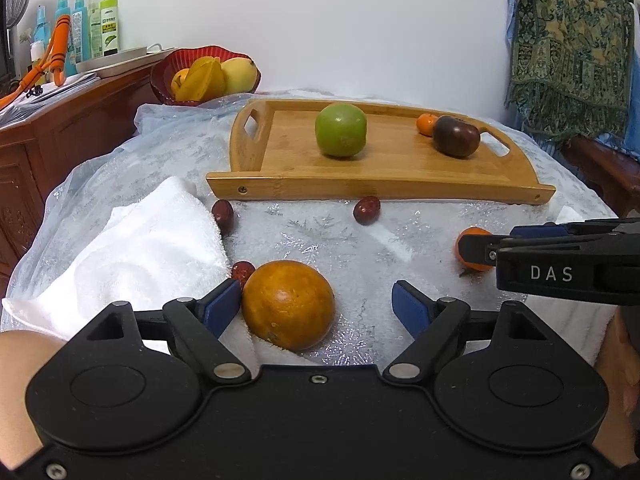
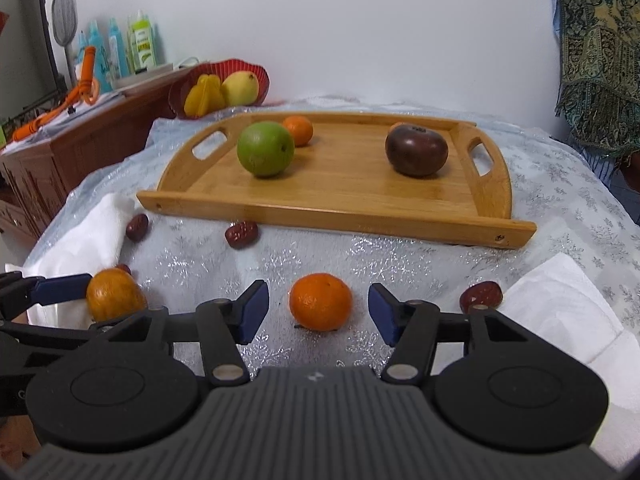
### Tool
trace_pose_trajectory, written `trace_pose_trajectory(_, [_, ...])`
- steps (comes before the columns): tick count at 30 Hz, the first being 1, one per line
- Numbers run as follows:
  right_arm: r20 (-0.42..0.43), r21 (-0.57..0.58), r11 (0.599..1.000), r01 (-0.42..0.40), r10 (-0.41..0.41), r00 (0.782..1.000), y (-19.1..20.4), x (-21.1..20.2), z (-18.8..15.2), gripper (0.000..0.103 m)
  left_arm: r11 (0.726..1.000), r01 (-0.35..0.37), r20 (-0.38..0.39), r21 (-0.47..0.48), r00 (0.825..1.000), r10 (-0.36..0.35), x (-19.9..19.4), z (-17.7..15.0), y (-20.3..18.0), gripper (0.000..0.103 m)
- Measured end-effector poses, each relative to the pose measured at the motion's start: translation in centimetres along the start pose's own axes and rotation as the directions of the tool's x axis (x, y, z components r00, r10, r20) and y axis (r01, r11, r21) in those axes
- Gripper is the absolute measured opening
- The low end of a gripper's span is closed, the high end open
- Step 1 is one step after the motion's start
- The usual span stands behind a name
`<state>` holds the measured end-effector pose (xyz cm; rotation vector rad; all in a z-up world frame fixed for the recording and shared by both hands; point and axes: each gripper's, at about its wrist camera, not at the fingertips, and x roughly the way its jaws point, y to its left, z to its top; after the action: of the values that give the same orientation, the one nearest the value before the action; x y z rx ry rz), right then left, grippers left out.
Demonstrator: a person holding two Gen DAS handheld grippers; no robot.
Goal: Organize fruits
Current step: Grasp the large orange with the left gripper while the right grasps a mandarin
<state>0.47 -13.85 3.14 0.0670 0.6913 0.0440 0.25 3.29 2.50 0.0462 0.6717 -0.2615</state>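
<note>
A large orange-brown fruit (image 1: 288,304) lies on the cloth between my left gripper's (image 1: 316,300) blue pads. The left pad touches it; the right pad stands clear, so the gripper is open. A tangerine (image 2: 320,302) sits between my right gripper's (image 2: 318,300) pads with a gap on each side. The wooden tray (image 1: 380,190) beyond holds a green apple (image 1: 341,130), a dark purple fruit (image 1: 456,138) and a small tangerine (image 1: 426,124). Red dates (image 1: 366,210) (image 2: 480,296) lie loose on the cloth.
A white towel (image 1: 132,256) lies at the left and a white napkin (image 2: 560,304) at the right. A red bowl (image 1: 204,74) of yellow fruit stands behind the tray, beside a wooden cabinet (image 1: 60,140) with bottles. A patterned cloth (image 1: 572,52) hangs at the far right.
</note>
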Motion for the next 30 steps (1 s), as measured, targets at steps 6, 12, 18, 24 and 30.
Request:
trace_pose_trajectory(6, [-0.027, -0.019, 1.000, 0.011, -0.011, 1.000, 0.3, 0.7, 0.1, 0.058, 1.000, 0.007, -0.023, -0.005, 1.000, -0.007, 1.0, -0.2, 0.1, 0.082])
trace_pose_trajectory(12, [-0.058, -0.025, 0.999, 0.033, -0.035, 0.998, 0.5, 1.4, 0.2, 0.055, 1.000, 0.011, -0.040, -0.001, 0.999, -0.012, 1.7, -0.1, -0.1, 0.074])
trace_pose_trajectory(18, [-0.073, -0.037, 0.998, 0.043, -0.046, 0.996, 0.7, 1.8, 0.1, 0.052, 1.000, -0.012, -0.053, -0.008, 0.999, 0.012, 1.8, -0.2, 0.1, 0.050])
trace_pose_trajectory(24, [-0.074, -0.039, 0.998, 0.047, -0.050, 0.996, 0.7, 1.8, 0.0, 0.042, 1.000, -0.011, -0.057, -0.013, 0.998, 0.010, 1.7, 0.0, 0.2, 0.049])
trace_pose_trajectory(30, [-0.037, -0.020, 0.999, 0.050, -0.051, 0.998, 0.5, 1.2, 0.0, 0.040, 1.000, 0.011, -0.064, -0.023, 0.998, -0.013, 1.4, 0.2, 0.2, 0.049])
